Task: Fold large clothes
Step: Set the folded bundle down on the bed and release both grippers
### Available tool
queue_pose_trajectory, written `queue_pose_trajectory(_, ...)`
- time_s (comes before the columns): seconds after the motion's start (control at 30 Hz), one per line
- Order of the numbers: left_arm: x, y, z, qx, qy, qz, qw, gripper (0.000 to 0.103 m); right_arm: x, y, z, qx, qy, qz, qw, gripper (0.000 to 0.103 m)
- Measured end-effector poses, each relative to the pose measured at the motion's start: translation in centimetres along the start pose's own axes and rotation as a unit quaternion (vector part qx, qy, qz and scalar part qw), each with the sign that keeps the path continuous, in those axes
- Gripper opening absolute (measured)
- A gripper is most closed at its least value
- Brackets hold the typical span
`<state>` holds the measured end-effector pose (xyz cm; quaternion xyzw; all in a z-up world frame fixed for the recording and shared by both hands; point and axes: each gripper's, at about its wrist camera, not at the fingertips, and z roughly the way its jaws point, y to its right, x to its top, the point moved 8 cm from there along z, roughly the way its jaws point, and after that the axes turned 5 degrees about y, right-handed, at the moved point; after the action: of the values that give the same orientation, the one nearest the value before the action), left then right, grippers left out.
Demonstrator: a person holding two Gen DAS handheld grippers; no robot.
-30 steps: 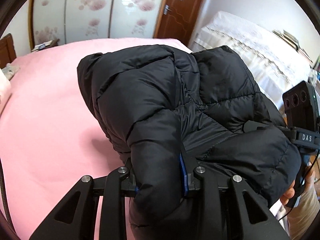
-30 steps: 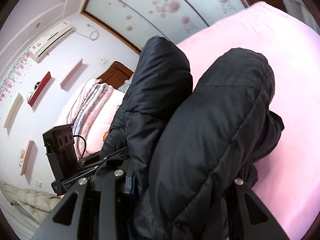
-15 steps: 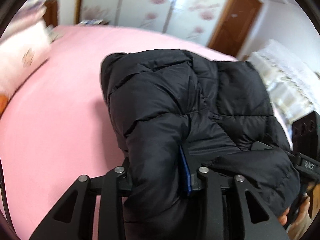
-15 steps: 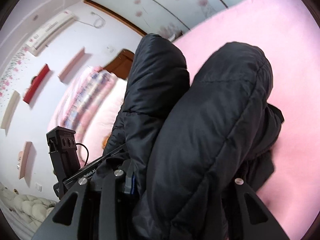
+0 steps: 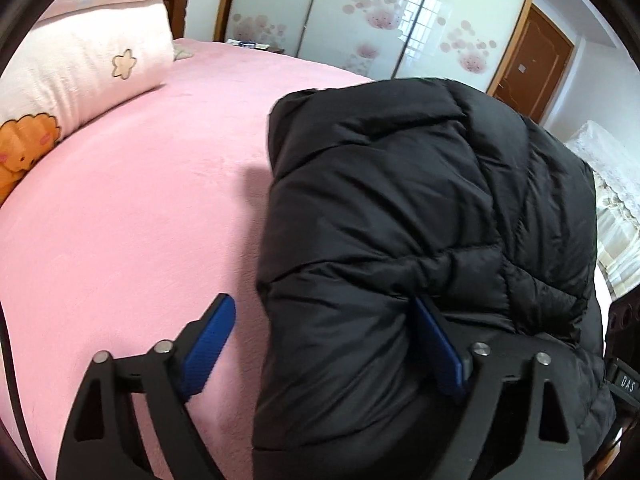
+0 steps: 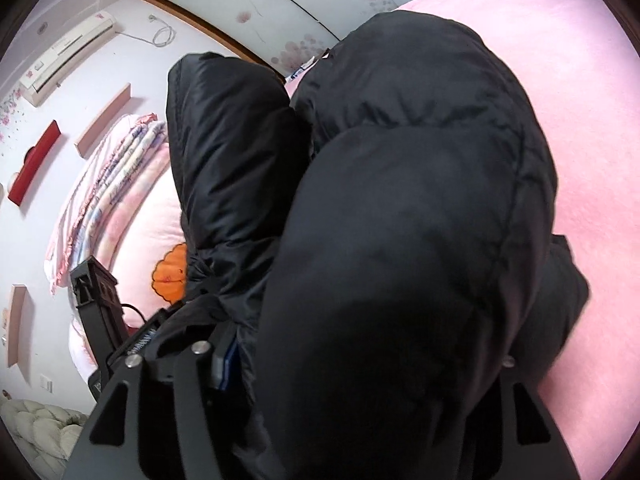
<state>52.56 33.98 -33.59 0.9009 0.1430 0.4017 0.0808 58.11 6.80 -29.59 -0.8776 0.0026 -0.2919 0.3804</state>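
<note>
Black jacket [image 5: 420,208] bulges between the spread left tongs [image 5: 324,344].

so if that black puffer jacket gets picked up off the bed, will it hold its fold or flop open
The black puffer jacket will probably spring open: its quilted panels bulge rather than lie flat. It likely lifts lightly for its bulk. The shiny shell may slip between the left gripper fingers, which stand apart.

Bright daylight, fisheye-warped edges, slight blur

Pink bed [image 5: 132,208], floral wardrobe [image 5: 360,12]
</note>
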Motion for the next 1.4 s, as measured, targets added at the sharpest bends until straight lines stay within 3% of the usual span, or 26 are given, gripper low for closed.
queue_pose_trajectory(0.13,0.0,0.4,-0.5,0.02,0.004,-0.01,0.9997,0.089,0.2,-0.3,0.2,-0.03,0.003,-0.011,0.999,0.063)
queue_pose_trajectory(0.27,0.2,0.7,-0.7,0.031,0.006,-0.014,0.9994,0.09,0.5,-0.5,0.9,-0.031,0.011,0.012,0.999,0.065)
queue_pose_trajectory(0.37,0.8,0.2,-0.6,0.039,0.0,-0.017,0.9991,0.095,0.3,-0.2,0.9,-0.034,0.01,0.009,0.999,0.066)
queue_pose_trajectory(0.43,1.1,-0.1,-0.6,0.049,-0.005,-0.016,0.9986,0.103,0.2,-0.3,0.6,-0.038,0.003,0.002,0.999,0.072)
queue_pose_trajectory(0.53,0.9,-0.4,-1.7,0.064,-0.006,-0.012,0.9979,0.102,0.8,-2.8,0.5,-0.065,-0.006,-0.018,0.998,0.085)
queue_pose_trajectory(0.6,0.8,-0.3,-3.3,0.08,0.003,-0.008,0.9967,0.102,0.8,-3.3,-0.7,-0.078,-0.003,-0.034,0.996,0.086)
queue_pose_trajectory(0.83,0.1,3.4,-10.6,0.09,0.007,0.02,0.9957,0.102,0.8,-5.9,-7.9,-0.102,0.017,-0.064,0.993,0.086)
queue_pose_trajectory(0.97,-0.8,7.1,-15.5,0.061,0.002,0.027,0.9978,0.102,-0.2,-7.3,-13.5,-0.115,0.022,-0.081,0.99,0.086)
queue_pose_trajectory(1.23,-5.9,17.5,-27.4,-0.015,-0.001,0.083,0.9965,0.102,-4.8,-10.2,-26.3,-0.146,0.046,-0.12,0.981,0.086)
queue_pose_trajectory(1.4,-9.3,22.7,-33.9,-0.03,-0.006,0.125,0.9917,0.102,-8.1,-11.2,-33.4,-0.156,0.066,-0.128,0.977,0.086)
